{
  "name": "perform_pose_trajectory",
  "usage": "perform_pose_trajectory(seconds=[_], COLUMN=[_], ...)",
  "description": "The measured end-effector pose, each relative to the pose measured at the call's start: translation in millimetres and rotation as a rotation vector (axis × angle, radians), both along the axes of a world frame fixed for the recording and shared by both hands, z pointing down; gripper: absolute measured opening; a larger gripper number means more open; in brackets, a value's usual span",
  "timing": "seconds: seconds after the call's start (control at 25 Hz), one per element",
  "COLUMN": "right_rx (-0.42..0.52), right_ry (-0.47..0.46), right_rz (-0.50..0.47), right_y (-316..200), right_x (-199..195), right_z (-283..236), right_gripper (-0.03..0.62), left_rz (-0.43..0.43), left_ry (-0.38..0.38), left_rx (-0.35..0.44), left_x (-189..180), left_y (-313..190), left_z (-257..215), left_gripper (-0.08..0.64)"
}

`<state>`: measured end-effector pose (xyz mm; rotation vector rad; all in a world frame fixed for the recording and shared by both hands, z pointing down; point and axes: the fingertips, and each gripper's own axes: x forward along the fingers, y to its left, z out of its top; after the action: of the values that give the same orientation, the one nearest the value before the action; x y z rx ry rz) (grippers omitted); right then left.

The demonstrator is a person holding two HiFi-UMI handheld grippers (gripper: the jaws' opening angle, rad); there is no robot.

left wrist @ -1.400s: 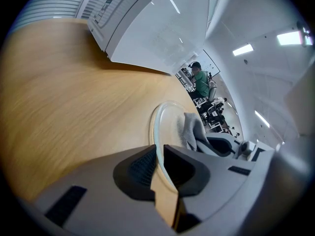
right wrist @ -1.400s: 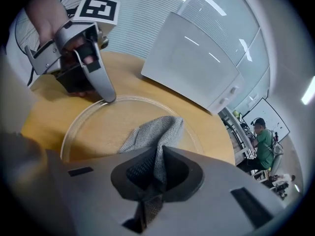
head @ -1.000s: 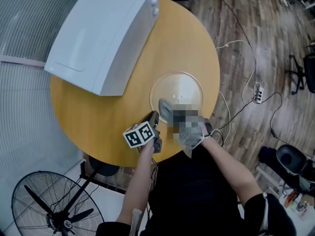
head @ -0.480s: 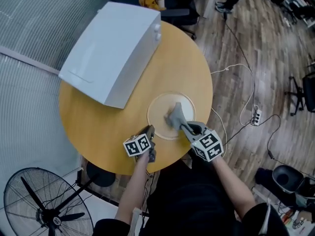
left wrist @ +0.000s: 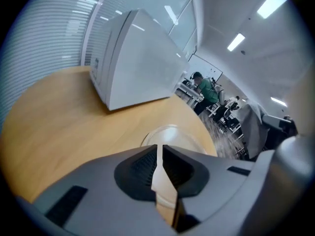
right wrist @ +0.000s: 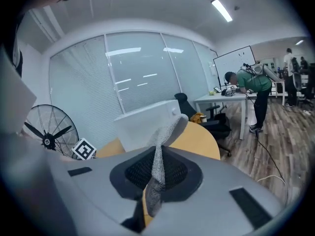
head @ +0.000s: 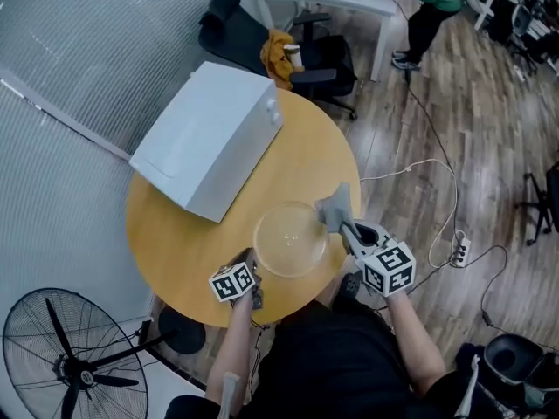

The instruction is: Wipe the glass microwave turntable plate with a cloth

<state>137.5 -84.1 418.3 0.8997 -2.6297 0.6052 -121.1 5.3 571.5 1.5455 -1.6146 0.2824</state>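
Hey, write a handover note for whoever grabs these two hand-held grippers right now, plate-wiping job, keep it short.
Left hand-held gripper: jaws closing on the near rim of the glass turntable plate, with the rim between them.
Right hand-held gripper: shut on the grey cloth, held up by the plate's right edge and apparently clear of it.
The plate is at the near side of the round table, in front of the white microwave.
Done: plate and cloth both in hand. How much is wiped, cannot tell.
Left: probably bring the cloth down and wipe.
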Motion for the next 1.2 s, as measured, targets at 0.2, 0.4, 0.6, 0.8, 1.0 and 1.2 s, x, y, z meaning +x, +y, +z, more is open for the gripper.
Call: perform_pose_trajectory(seconds=[0.2,0.4,0.6,0.8,1.0,1.2], right_rx=[0.091,0.191,0.26,0.272,0.265,0.258], right_ry=[-0.065,-0.102,-0.137,-0.159,-0.154,-0.148], right_rz=[-0.032,-0.059,-0.058,-0.051,-0.073,-0.097], right_y=[-21.4,-39.1,-36.6,-28.9,-22.8,-15.0], right_x=[16.8,27.6,43.0,57.5,53.1,48.4], right_z=[-43.9,-86.3,-121.9,-130.2,-126.6,-121.7], right_gripper=[0.023,0.023,0.021,0.021,0.021,0.021], left_rz=[0.042,0.116,0.186,0.212,0.207,0.215], left_ry=[-0.101,-0.14,-0.138,-0.123,-0.135,-0.181], left_rx=[0.245,0.474,0.597,0.652,0.653,0.657], left_x=[35.8,102.0,157.3,178.8,180.0,182.4], left_y=[-50.5,-87.2,-90.9,-85.7,-80.7,-73.7], left_z=[-105.2,-193.7,-246.8,-271.3,-273.9,-281.2], left_gripper=[0.009,-0.003,-0.003,-0.003,-0.003,-0.003])
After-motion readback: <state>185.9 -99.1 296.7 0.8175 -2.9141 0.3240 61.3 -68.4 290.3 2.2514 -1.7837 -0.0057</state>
